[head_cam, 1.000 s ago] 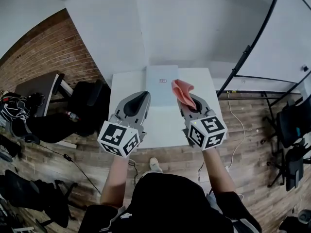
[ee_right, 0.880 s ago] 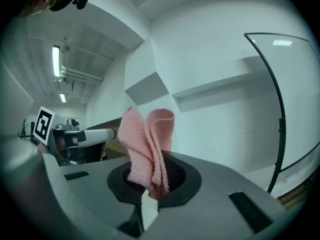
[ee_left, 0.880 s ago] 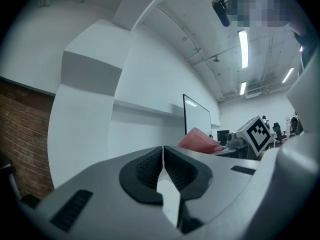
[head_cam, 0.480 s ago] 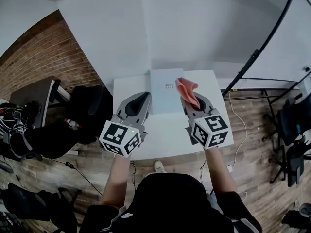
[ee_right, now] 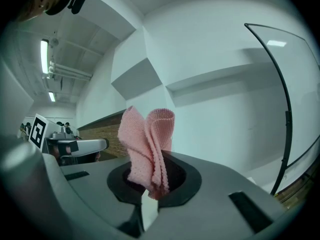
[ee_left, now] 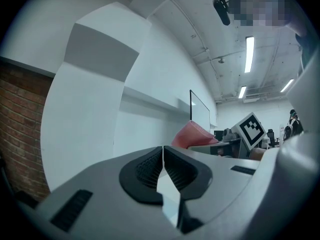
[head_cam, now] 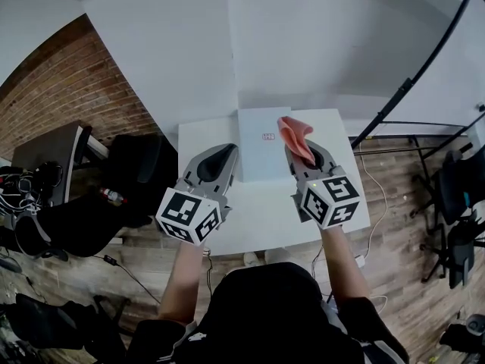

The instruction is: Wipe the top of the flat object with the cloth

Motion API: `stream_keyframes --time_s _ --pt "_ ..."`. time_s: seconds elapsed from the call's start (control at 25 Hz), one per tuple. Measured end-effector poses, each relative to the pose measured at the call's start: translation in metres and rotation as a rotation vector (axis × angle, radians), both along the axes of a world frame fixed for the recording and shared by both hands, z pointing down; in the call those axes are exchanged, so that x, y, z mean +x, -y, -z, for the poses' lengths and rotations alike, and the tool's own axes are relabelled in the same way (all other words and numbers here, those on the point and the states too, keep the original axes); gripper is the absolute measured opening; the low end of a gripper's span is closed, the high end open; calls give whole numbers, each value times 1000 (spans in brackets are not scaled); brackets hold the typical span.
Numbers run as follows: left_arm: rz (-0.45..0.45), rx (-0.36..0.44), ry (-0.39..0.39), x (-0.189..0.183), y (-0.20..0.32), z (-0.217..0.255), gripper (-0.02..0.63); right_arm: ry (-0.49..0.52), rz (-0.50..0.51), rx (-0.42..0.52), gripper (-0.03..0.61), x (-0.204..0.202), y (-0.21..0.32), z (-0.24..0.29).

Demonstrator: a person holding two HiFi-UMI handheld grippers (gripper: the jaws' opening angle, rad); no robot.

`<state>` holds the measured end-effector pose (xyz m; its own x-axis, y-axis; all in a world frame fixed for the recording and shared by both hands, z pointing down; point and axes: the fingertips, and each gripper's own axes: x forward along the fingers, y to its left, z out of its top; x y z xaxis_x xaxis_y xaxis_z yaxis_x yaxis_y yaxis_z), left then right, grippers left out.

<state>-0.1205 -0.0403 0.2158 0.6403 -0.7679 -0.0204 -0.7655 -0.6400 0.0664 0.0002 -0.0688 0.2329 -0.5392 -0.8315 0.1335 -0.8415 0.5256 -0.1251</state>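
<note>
As the left tongs [head_cam: 228,149] and right tongs [head_cam: 302,150] are moving in: compared with a second ago, both are sitting further over the tabletop [head_cam: 265,212], and the flat object [head_cam: 260,158] is now lying between their tips instead of ahead of them.
Meaning for the task: the approach is looking nearly finished. Wiping is not yet starting, and the next move is probably lowering the cloth [head_cam: 294,135] onto the top face.
Left tongs: these are staying fully closed on nothing, pads meeting, at the object's 9 o'clock, just beside its edge.
Right tongs: these are clamping the cloth's lower end, at the object's 3 o'clock.
Cloth: the pink knit is standing up out of the jaws in loose folds, overlapping the object's edge at about 2 o'clock in the head view. It appears to be hanging clear of the surface.
Flat object: a pale blue-grey panel is lying flat at the tabletop's 12 o'clock side, centred, with its far edge close to the tabletop's far edge.
Long axis: it is running from 12 to 6 o'clock, straight away from the person, one short edge facing them and a small red mark [head_cam: 267,136] sitting toward the far end.
</note>
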Motion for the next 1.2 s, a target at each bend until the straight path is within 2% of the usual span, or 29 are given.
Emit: stream_keyframes --time_s 0.36,0.68,1.2 --pt "-18 -11 -32 14 31 -14 20 -25 3 -30 44 14 31 -15" --pt "5 -33 23 28 69 -37 20 -38 22 -64 44 26 69 -31" --pt "10 -157 58 41 130 -101 20 -67 55 -183 44 33 118 -89"
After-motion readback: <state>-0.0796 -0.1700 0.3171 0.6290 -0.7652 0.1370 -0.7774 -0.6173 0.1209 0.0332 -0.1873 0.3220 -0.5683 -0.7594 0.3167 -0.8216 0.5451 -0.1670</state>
